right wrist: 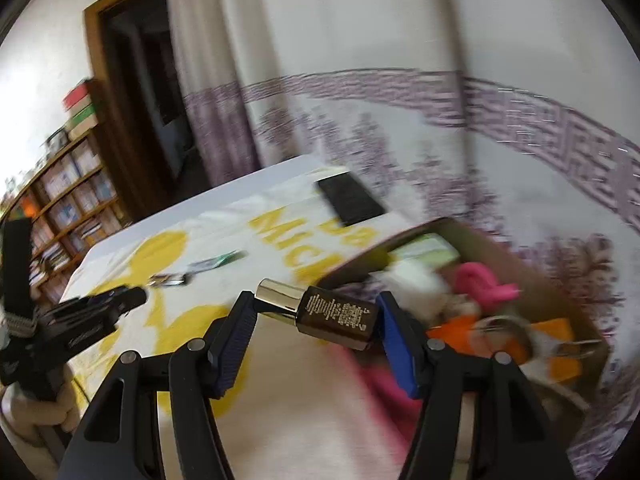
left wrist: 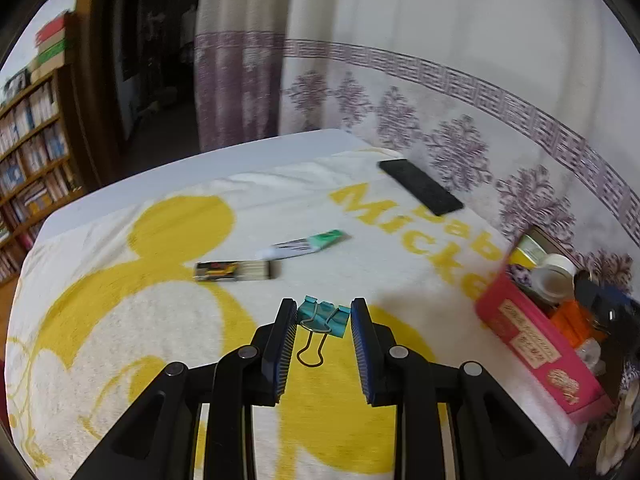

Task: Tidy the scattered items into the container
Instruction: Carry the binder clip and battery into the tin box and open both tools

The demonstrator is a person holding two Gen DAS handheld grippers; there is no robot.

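Left gripper [left wrist: 324, 316] pinches light, stiff binder clip [left wrist: 325, 317] across its body. Right gripper [right wrist: 316, 312] spans small bottle [right wrist: 332, 314] lengthwise: slippery, probably fragile; pink container [left wrist: 532, 356] right.

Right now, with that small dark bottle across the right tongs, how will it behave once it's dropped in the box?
The dark bottle looks hard and glossy, so it is probably slippery against the right tongs. It is held end to end, metallic cap on one pad, so it could pivot. Rounded cap suggests it may roll inside the pink box.

Open towel [left wrist: 160, 320] ahead, only matchbox [left wrist: 236, 271] and tube [left wrist: 308, 243] mid-cloth; crowded pink box [left wrist: 536, 356] at right.
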